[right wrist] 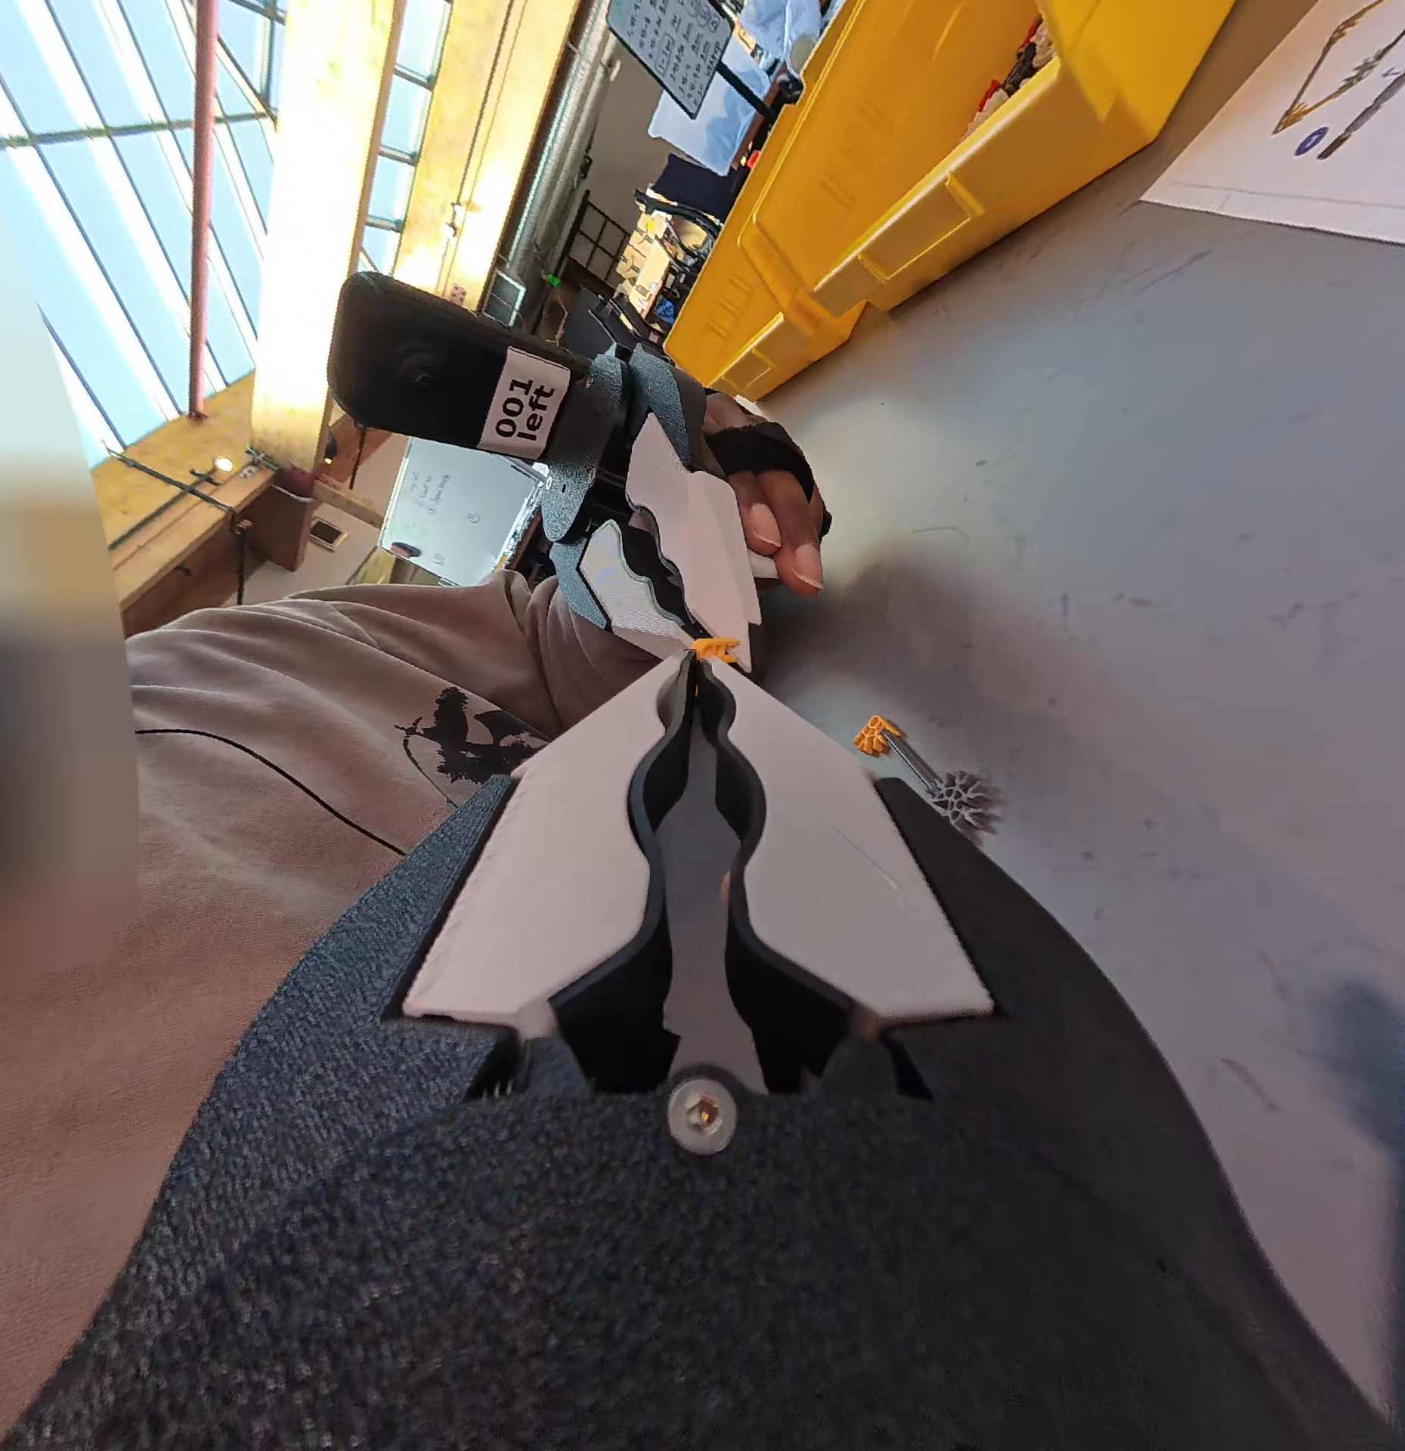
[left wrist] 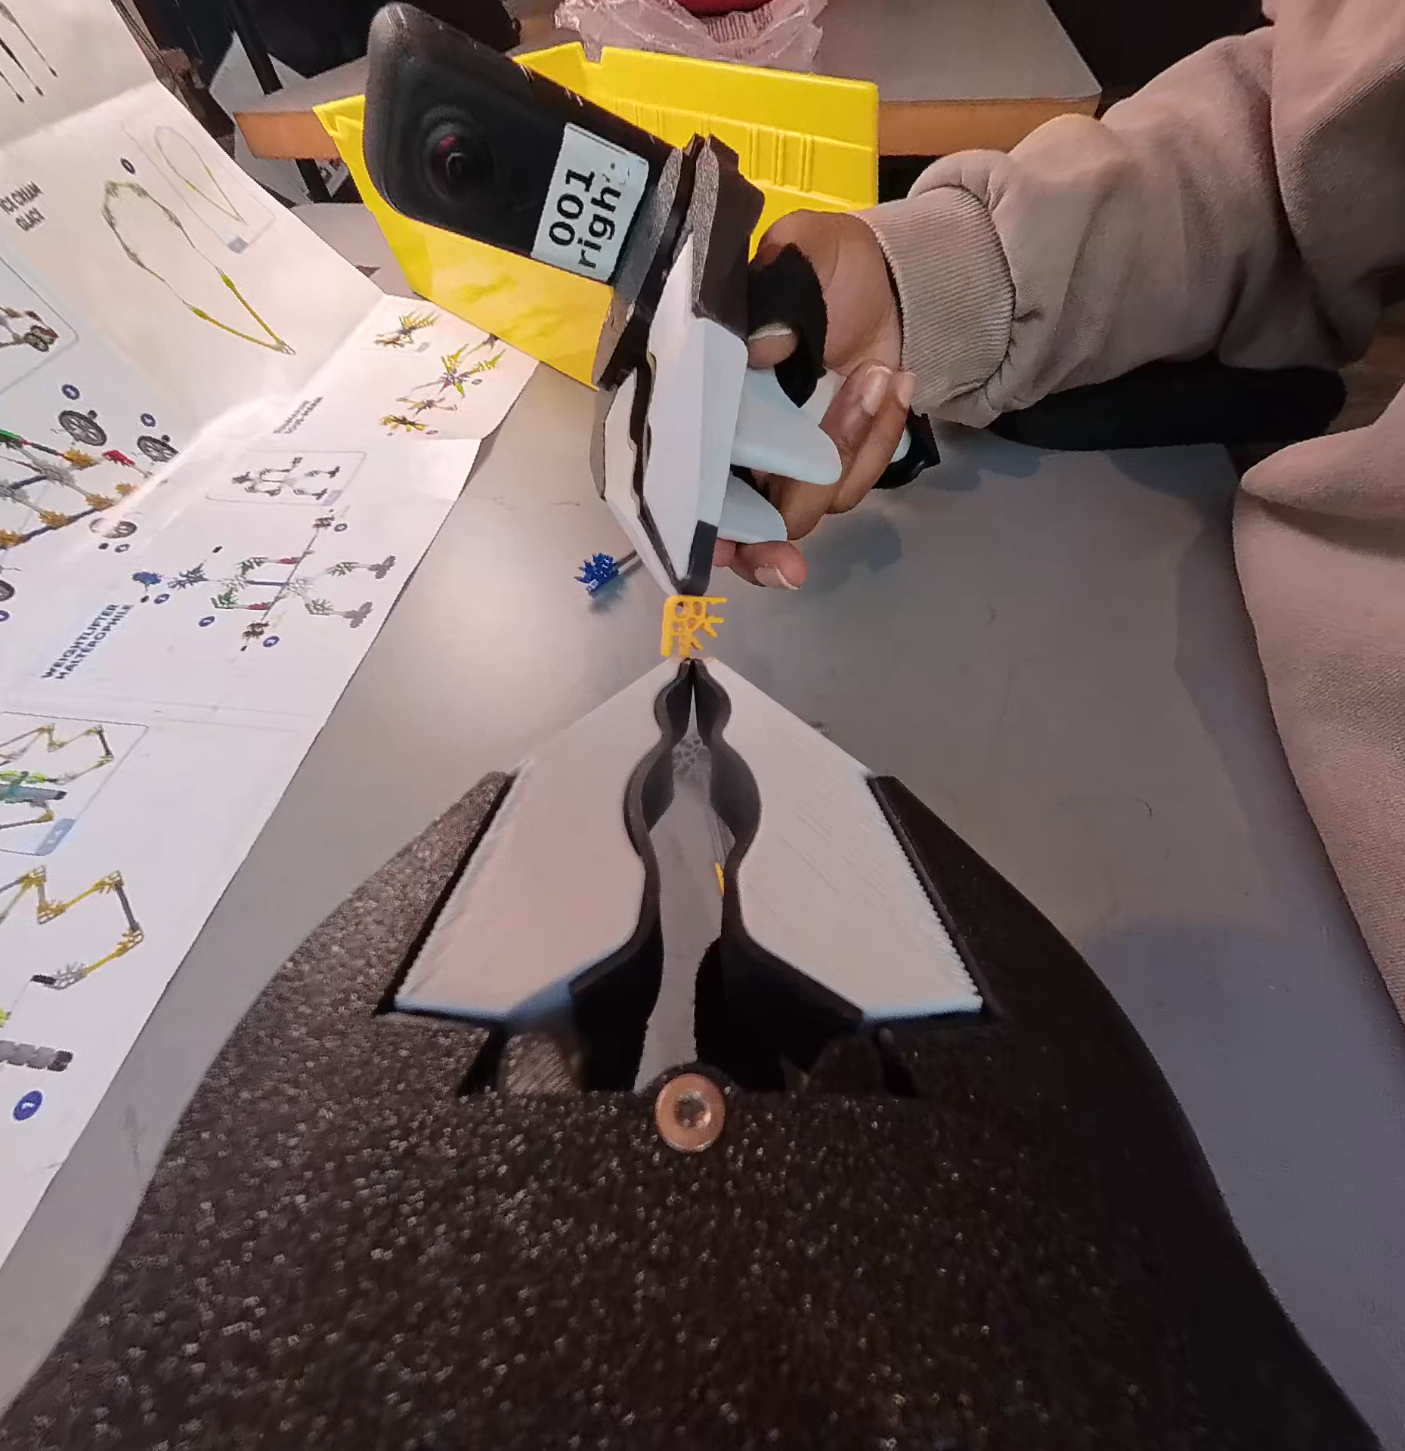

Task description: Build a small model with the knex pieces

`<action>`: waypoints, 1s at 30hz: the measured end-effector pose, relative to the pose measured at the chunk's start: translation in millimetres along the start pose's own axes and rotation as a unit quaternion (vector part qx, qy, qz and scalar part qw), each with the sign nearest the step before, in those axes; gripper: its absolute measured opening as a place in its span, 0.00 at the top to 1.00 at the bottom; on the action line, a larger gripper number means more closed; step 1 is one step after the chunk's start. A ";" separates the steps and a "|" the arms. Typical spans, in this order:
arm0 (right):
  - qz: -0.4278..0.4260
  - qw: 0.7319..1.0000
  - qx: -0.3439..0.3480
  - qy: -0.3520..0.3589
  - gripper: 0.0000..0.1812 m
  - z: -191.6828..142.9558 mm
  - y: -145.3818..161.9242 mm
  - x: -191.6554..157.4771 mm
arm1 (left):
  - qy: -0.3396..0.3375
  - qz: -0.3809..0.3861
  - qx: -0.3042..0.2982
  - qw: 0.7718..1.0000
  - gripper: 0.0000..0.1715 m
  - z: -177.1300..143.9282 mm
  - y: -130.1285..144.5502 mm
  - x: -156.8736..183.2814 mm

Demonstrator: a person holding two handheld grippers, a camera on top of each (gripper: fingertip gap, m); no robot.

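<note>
Your left gripper (left wrist: 689, 663) has its white fingers (left wrist: 605, 793) pinched together at the tips on the lower edge of a small yellow plastic construction-toy connector (left wrist: 693, 624). Your right gripper (left wrist: 687, 585) comes down from above with its fingers closed narrow on the upper edge of the same connector, so the piece sits clamped between the two sets of tips, lifted clear of the grey bench (left wrist: 1037, 707).

In the right wrist view, the right gripper (right wrist: 695, 666) meets the left gripper (right wrist: 703, 640) tip to tip, and the yellow connector (right wrist: 716, 650) shows as a thin edge between them.

On the bench beside the right gripper lies a short grey rod with an orange connector at one end and a grey snowflake-shaped connector at the other (right wrist: 923, 771). A small blue spiky connector on a rod (left wrist: 602, 571) rests just beyond the grippers in the left wrist view.

A large printed instruction sheet with coloured model diagrams (left wrist: 212, 510) spreads over the left part of the bench. A yellow plastic parts bin (left wrist: 762, 133) stands at the far edge.
</note>
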State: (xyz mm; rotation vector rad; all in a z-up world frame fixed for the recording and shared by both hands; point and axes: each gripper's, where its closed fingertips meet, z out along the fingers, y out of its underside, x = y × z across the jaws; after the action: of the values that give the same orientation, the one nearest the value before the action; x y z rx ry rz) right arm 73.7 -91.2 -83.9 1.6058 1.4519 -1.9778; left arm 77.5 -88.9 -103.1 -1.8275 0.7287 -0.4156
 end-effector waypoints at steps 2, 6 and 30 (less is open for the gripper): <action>0.005 1.000 -0.006 0.009 1.00 -0.7 2.8 3.9 | 0.006 -0.006 -0.012 1.000 1.00 3.3 4.9 1.7; 0.012 0.999 -0.023 0.039 1.00 -3.3 11.1 13.8 | 0.029 -0.022 -0.039 0.999 0.99 8.8 15.8 8.1; -0.310 0.847 -0.253 0.350 0.93 8.6 60.4 60.9 | 0.024 -0.002 -0.181 0.983 0.93 11.6 67.8 7.8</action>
State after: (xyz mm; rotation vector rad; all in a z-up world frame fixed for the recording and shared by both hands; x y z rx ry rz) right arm 85.7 -103.5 -168.3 1.8034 2.7677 -0.9963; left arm 71.1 -101.9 -170.8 -2.1653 0.8777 -0.3458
